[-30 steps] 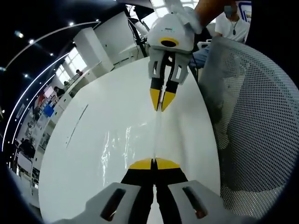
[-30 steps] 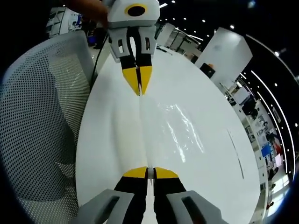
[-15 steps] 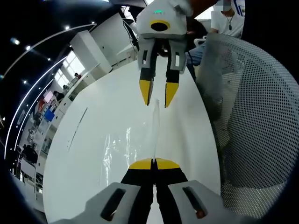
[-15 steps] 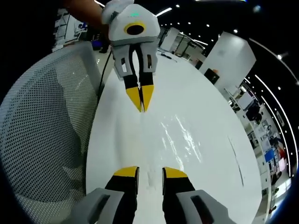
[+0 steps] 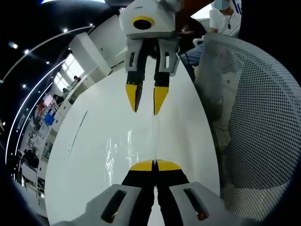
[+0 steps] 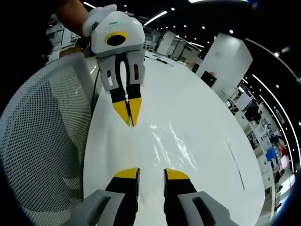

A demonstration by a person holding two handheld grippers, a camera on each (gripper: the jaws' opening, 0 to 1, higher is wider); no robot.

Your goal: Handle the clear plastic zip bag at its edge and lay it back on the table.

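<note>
The clear plastic zip bag (image 5: 117,147) lies mostly flat on the white table (image 5: 80,179) and shows by its glints. One edge of it rises into my left gripper (image 5: 155,164), which is shut on it. In the right gripper view that same left gripper (image 6: 128,112) points down at the bag (image 6: 167,141), jaws together on the thin edge. My right gripper (image 6: 151,174) is open with nothing between its fingers. From the left gripper view it (image 5: 146,99) hangs above the far end of the bag edge, apart from it.
A grey mesh office chair (image 5: 254,117) stands right against the table's side, also (image 6: 42,141). A person in a white shirt (image 5: 228,19) sits beyond the table's far end. A gloved hand (image 6: 101,14) holds the left gripper. A thin dark line (image 5: 77,132) lies on the table.
My right gripper has opened, let go of the bag edge and drawn away from it. The left gripper has stayed shut on the edge, and the freed end has sagged toward the table.
</note>
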